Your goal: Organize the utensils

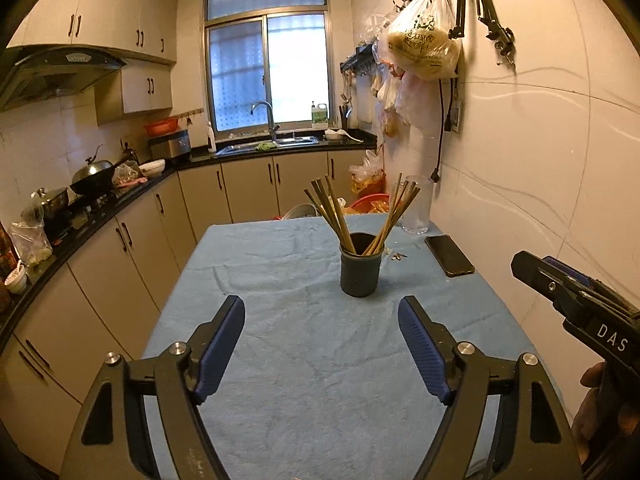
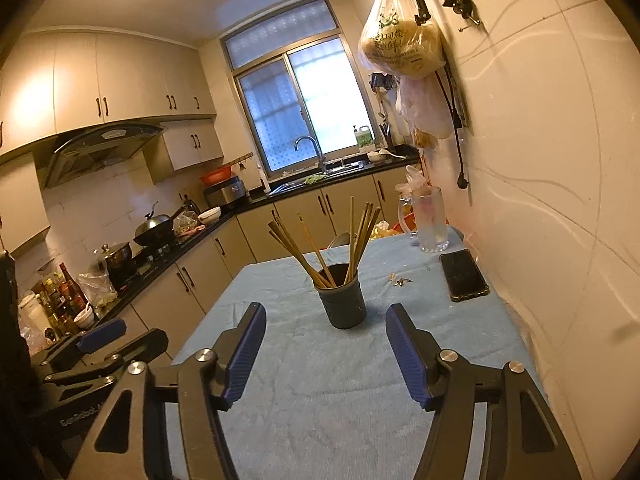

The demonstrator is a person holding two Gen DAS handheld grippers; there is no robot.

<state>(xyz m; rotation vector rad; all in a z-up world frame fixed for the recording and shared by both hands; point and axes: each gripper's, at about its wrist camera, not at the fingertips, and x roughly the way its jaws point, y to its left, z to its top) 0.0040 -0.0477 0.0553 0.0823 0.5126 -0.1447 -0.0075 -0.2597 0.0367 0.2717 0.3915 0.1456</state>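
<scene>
A dark round holder (image 1: 360,266) stands upright on the blue table cloth (image 1: 304,360), with several wooden chopsticks (image 1: 334,214) leaning out of it in two fans. It also shows in the right wrist view (image 2: 346,298), with its chopsticks (image 2: 356,234). My left gripper (image 1: 322,320) is open and empty, a short way in front of the holder. My right gripper (image 2: 326,330) is open and empty, also just in front of the holder. The right gripper's body (image 1: 580,300) shows at the right edge of the left wrist view.
A black phone (image 1: 449,255) lies near the wall at the right, with small scraps (image 1: 398,256) beside it. A clear glass mug (image 1: 418,206) stands at the far right corner. The wall runs along the table's right side. Kitchen counters (image 1: 92,216) lie to the left.
</scene>
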